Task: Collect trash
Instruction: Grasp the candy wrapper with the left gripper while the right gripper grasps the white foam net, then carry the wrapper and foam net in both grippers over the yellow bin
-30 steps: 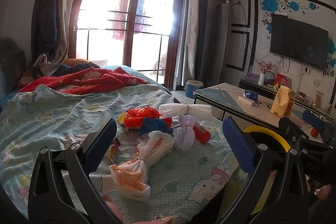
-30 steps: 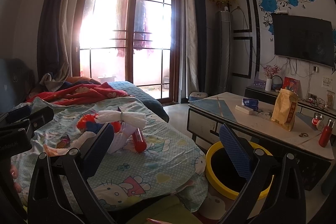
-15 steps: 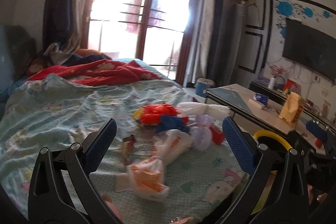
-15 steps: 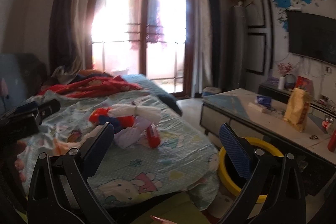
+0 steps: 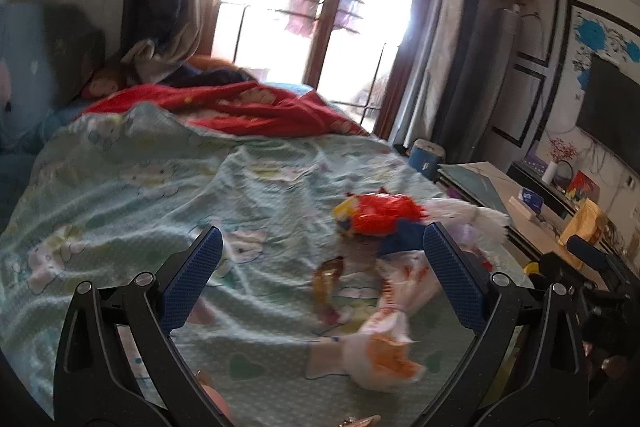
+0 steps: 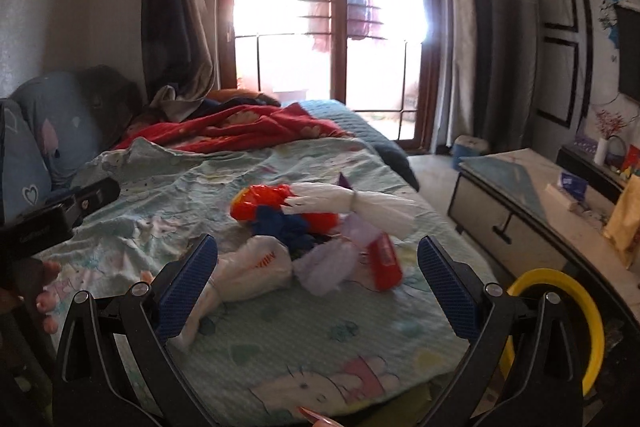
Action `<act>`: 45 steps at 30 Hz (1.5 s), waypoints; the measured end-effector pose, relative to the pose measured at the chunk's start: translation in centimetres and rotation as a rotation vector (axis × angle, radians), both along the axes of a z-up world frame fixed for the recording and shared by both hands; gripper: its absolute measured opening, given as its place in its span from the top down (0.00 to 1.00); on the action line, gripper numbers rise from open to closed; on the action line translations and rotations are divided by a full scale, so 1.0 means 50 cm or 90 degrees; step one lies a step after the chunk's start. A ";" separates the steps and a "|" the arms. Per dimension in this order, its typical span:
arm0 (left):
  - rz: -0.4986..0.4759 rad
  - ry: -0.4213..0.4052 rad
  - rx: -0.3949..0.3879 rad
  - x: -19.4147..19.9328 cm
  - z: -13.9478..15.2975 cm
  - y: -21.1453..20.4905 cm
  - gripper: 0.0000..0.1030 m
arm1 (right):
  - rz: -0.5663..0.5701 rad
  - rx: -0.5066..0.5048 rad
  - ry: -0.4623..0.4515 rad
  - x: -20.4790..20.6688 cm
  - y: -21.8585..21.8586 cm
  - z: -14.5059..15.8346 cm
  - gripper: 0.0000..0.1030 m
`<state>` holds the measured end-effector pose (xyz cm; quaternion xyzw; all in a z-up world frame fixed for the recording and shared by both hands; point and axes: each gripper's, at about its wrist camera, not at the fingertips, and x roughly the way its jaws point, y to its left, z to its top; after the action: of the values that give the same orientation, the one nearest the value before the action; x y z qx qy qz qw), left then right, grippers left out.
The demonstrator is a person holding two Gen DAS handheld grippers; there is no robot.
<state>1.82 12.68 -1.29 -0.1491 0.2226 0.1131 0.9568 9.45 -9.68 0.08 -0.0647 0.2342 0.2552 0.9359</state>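
Observation:
A pile of trash lies on the bed's pale green sheet [image 6: 280, 319]: a white-and-orange knotted bag [image 6: 256, 269] [image 5: 384, 339], a red bag [image 6: 264, 201] [image 5: 380, 211], a blue bag [image 6: 280, 225], a white twisted bag [image 6: 348, 201], a pale purple bag [image 6: 328, 265] and a red packet [image 6: 386, 261]. A small brown wrapper [image 5: 326, 275] lies left of the pile. My left gripper [image 5: 320, 287] is open and empty above the wrapper. My right gripper [image 6: 318, 287] is open and empty, just before the pile. A yellow-rimmed bin [image 6: 576, 327] stands right of the bed.
A red blanket [image 6: 240, 129] and pillows [image 6: 60, 123] lie at the bed's far end. A low table [image 6: 532, 211] with a yellow bag [image 6: 628, 215] stands to the right. A glass door [image 6: 332, 19] is behind, a blue stool [image 6: 468, 151] by it.
Both grippers have swung left and come closer to the bed. The trash pile now sits larger in both views. Both jaws stay open.

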 end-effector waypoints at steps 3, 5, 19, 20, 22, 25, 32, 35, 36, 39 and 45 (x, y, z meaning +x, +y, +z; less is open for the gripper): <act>-0.010 0.028 -0.032 0.018 -0.019 0.026 0.10 | -0.002 -0.003 0.007 0.032 0.013 -0.003 0.06; -0.025 0.054 -0.056 0.036 -0.035 0.035 0.10 | -0.016 0.000 0.024 0.065 0.014 -0.007 0.06; -0.123 0.164 -0.113 0.149 -0.122 0.011 0.41 | -0.065 -0.003 0.087 0.232 -0.061 -0.047 0.15; -0.126 0.169 -0.117 0.154 -0.125 0.010 0.44 | -0.062 -0.007 0.095 0.240 -0.063 -0.052 0.16; -0.130 0.179 -0.122 0.161 -0.132 0.010 0.48 | -0.047 -0.014 0.117 0.259 -0.061 -0.068 0.21; -0.134 0.192 -0.132 0.169 -0.141 0.010 0.59 | -0.028 -0.021 0.146 0.278 -0.052 -0.088 0.32; -0.151 0.205 -0.141 0.167 -0.157 0.005 0.78 | -0.002 -0.005 0.160 0.273 -0.052 -0.104 0.76; -0.151 0.212 -0.139 0.167 -0.159 0.005 0.82 | 0.007 0.004 0.156 0.259 -0.055 -0.104 0.83; -0.150 0.214 -0.137 0.166 -0.159 0.004 0.82 | 0.010 0.006 0.153 0.252 -0.055 -0.102 0.84; -0.148 0.218 -0.129 0.165 -0.160 0.001 0.88 | 0.018 0.011 0.141 0.233 -0.056 -0.092 0.85; -0.159 0.209 -0.089 0.157 -0.152 -0.013 0.92 | 0.021 0.022 0.119 0.194 -0.068 -0.069 0.86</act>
<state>9.66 12.05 -8.89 -0.1663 0.3996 0.0007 0.9015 19.17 -13.07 -3.36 -0.0280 0.3150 0.2798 0.9065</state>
